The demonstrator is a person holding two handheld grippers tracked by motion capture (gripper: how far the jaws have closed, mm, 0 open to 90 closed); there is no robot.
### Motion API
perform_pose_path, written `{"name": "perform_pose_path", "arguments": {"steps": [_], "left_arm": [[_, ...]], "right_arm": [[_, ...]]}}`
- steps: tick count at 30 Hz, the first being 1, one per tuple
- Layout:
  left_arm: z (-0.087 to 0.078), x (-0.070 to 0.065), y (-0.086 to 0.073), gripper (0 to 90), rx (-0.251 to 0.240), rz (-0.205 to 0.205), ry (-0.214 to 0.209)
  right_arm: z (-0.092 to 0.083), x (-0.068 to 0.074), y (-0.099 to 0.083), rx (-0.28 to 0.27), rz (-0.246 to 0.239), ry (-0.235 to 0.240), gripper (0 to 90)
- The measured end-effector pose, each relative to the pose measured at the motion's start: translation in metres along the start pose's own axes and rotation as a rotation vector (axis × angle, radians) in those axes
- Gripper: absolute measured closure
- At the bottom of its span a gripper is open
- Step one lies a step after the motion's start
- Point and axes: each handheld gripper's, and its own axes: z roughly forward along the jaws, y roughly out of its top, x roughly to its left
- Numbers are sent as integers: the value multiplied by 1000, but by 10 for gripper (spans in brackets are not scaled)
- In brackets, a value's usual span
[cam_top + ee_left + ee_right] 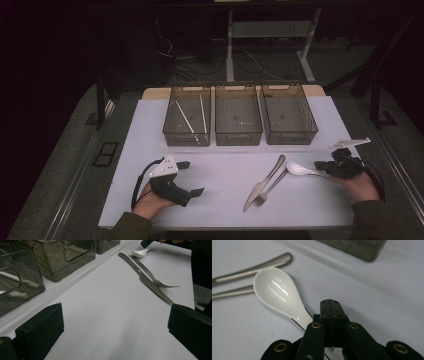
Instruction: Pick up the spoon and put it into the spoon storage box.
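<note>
White-covered table (220,200), dark room behind. Right claw (320,165) clamped shut on handle of white ceramic spoon (299,169); bowl points left, long axis across table, touching steel fork (270,189) beside steel knife (264,182). Three smoky plastic bins (238,116) beyond, path unobstructed. Left claw (192,178) wide open, empty, well apart.

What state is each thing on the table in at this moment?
Right tongs: shut on the white spoon's handle.
Left tongs: open, nothing between them.
White spoon: gripped, bowl facing up.
Knife: lying flat.
Fork: lying flat beside the knife.
Left bin: holds chopsticks.
Middle bin: looks empty.
Right bin: looks empty.
</note>
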Motion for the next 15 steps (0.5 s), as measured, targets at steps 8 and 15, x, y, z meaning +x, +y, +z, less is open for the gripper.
{"name": "perform_pose_path", "arguments": {"steps": [8, 15], "left_arm": [[-1, -1, 0, 0, 2, 4, -3], [0, -1, 0, 0, 7, 0, -4]], "right_arm": [[-4, 6, 8, -89, 6, 132, 627], [10, 19, 16, -64, -34, 168, 538]]}}
